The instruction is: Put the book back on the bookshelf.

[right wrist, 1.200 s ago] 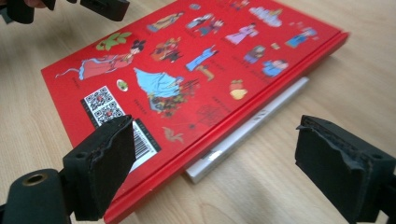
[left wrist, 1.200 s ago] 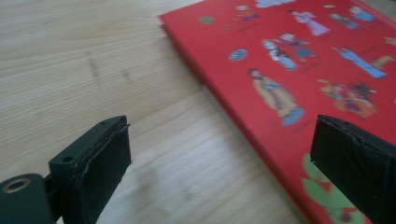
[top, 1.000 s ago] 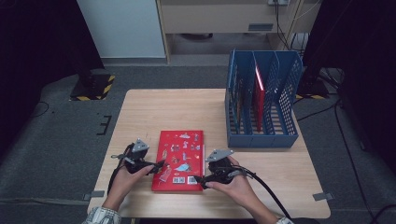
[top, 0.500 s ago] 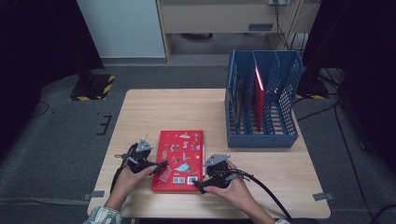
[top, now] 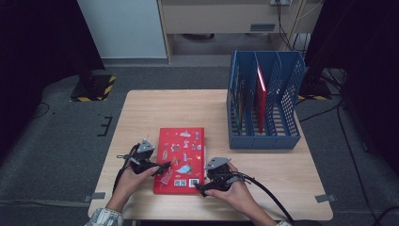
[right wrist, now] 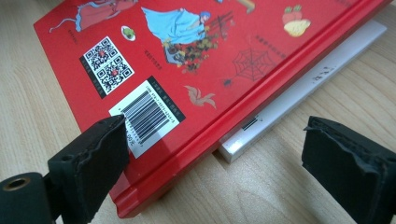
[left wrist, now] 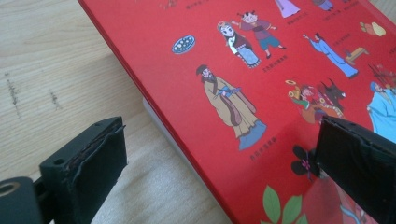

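One red book (top: 181,157) lies flat on the near half of the wooden table (top: 155,108), back cover up, with a thinner white booklet (right wrist: 299,95) under it, jutting out along one long edge. The cover carries one white barcode label, one square scan code beside it, and small cartoon figures in robes with tiny captions too small to read. The left gripper (top: 162,170) sits at the book's near-left edge; its jaws have just been opening and stand wide, one over the bare wood, the other over the cover, pads not pressing on it. The right gripper (top: 201,188) is at the book's near-right corner, jaws also spread wide, one above the barcode, the other over the table beyond the booklet, nothing clamped. One hand holds each gripper, cables trailing toward the near edge. One blue file rack (top: 263,101) stands on the far-right part of the table, well apart from the book, with at least one red book (top: 261,92) upright in a middle slot.
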